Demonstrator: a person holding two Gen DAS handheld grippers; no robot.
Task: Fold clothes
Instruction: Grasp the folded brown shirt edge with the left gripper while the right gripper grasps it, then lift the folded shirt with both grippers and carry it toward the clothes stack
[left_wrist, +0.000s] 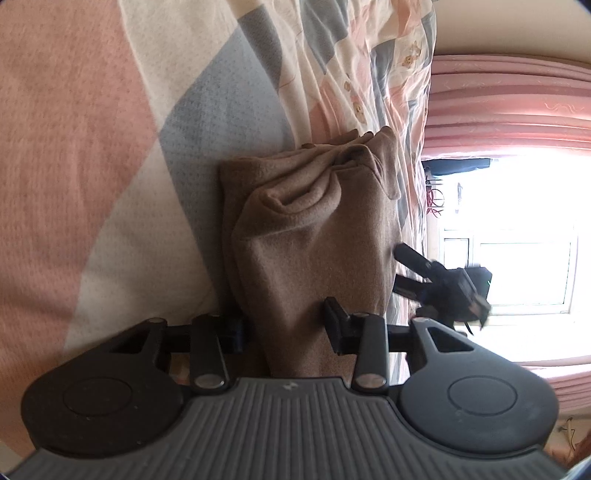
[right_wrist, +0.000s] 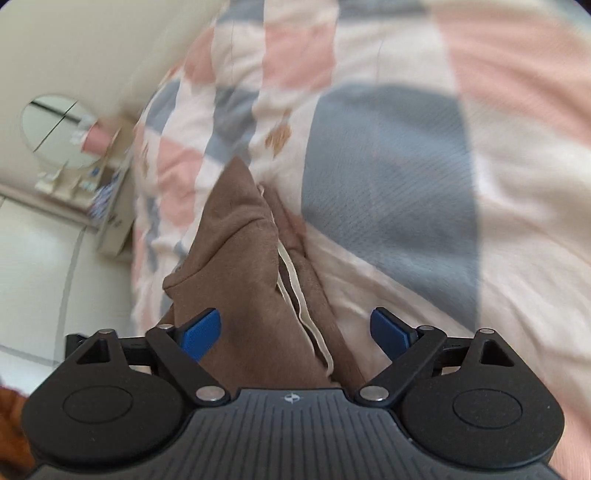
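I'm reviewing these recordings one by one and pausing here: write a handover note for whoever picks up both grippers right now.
Left gripper: shut on the near end of the brown fleece garment.
Right gripper: open; the garment's cream-trimmed edge lies between its blue fingers, not pinched.
Garment: bunched in a narrow strip on the checked quilt.
Done: partly gathered lengthwise.
Left: grip with the right gripper, finish folding, lay flat.
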